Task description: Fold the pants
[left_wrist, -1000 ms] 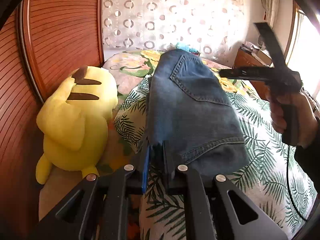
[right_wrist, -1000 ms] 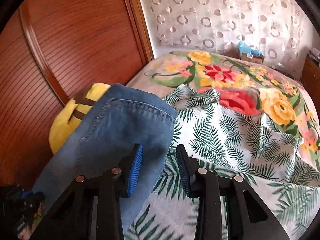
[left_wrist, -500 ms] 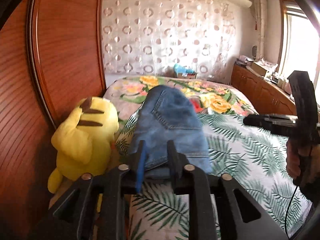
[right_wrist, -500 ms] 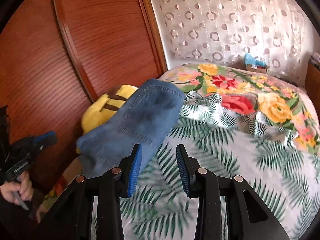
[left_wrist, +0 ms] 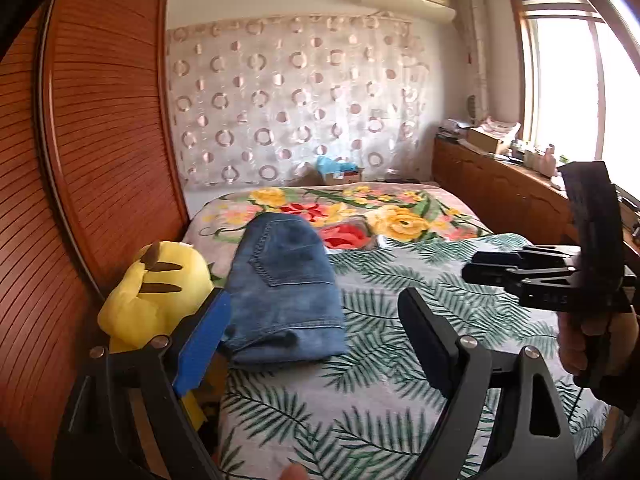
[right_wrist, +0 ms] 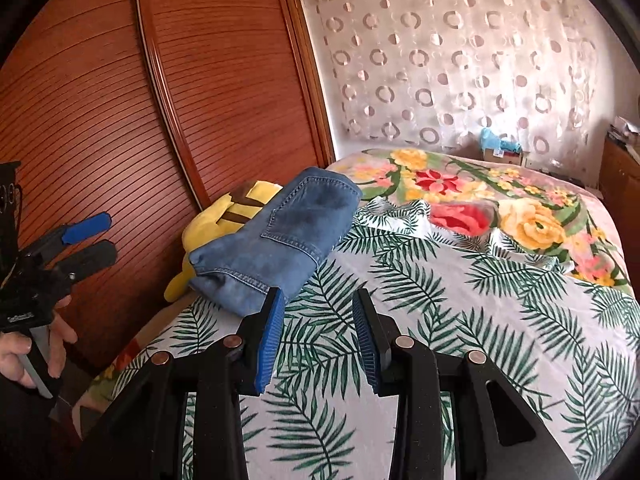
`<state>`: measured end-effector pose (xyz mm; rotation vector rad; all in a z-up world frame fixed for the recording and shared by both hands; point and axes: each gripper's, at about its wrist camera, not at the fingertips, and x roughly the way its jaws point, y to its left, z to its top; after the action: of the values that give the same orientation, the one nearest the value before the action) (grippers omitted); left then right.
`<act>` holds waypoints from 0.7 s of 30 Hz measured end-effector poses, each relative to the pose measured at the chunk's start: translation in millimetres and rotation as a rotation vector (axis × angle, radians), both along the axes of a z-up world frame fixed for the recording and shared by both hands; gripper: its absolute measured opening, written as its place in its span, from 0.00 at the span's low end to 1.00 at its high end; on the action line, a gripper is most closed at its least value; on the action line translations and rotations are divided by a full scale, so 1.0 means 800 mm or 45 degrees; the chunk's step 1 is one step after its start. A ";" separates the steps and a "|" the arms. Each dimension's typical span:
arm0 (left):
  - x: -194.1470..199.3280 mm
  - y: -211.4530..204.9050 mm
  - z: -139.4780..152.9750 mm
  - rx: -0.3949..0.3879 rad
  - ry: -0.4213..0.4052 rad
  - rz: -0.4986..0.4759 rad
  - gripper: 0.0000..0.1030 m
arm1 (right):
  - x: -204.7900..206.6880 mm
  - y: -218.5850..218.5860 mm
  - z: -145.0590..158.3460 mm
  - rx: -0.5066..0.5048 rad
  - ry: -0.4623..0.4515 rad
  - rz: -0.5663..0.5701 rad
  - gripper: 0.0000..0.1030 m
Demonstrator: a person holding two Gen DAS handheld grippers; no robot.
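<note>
Both grippers are empty: left point(left_wrist: 316, 336) opening wide, right point(right_wrist: 316, 336) part open. Folded jeans point(left_wrist: 280, 292) lie at the bed point(left_wrist: 400, 420) edge beside a plush point(left_wrist: 156, 300); a nudge could slide them off

Folded jeans point(left_wrist: 284, 292) laid centre frame on bed point(left_wrist: 400, 420); left gripper point(left_wrist: 316, 332) jaws opening, nothing between; yellow plush point(left_wrist: 156, 292) lower left

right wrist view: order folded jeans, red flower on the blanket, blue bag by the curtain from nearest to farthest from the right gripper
From the right gripper:
1. Folded jeans, just ahead, left, beside the yellow plush.
2. Red flower, mid-bed, right.
3. Blue bag, beyond the bed's far end, by the curtain.
</note>
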<state>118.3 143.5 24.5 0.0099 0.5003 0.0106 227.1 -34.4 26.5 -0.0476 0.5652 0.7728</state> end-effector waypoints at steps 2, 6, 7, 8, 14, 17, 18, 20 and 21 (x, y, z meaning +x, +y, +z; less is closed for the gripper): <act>-0.004 -0.010 0.003 0.011 -0.006 -0.017 0.83 | -0.008 -0.006 0.001 0.009 -0.005 -0.001 0.36; -0.011 -0.027 0.011 0.027 -0.042 -0.036 0.84 | -0.024 -0.016 0.002 0.019 -0.030 -0.015 0.36; -0.012 -0.032 0.013 0.024 -0.052 -0.045 0.84 | -0.027 -0.019 0.003 0.022 -0.033 -0.017 0.36; -0.012 -0.034 0.014 0.023 -0.057 -0.047 0.85 | -0.028 -0.020 0.001 0.024 -0.036 -0.020 0.36; -0.011 -0.050 0.014 -0.007 -0.038 -0.070 0.85 | -0.041 -0.035 -0.001 0.038 -0.058 -0.064 0.36; -0.015 -0.061 0.012 -0.022 -0.036 -0.095 0.85 | -0.050 -0.043 -0.003 0.041 -0.057 -0.102 0.36; -0.016 -0.064 0.011 -0.023 -0.037 -0.095 0.85 | -0.054 -0.045 -0.005 0.034 -0.057 -0.113 0.38; -0.019 -0.073 0.010 -0.021 -0.029 -0.088 0.85 | -0.063 -0.052 -0.006 0.019 -0.066 -0.156 0.45; -0.019 -0.077 0.009 -0.020 -0.026 -0.089 0.85 | -0.068 -0.055 -0.005 0.021 -0.069 -0.164 0.49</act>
<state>102.8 81.7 31.7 0.0120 0.4794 -0.0619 172.5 -78.5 22.6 -0.0167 0.5056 0.6490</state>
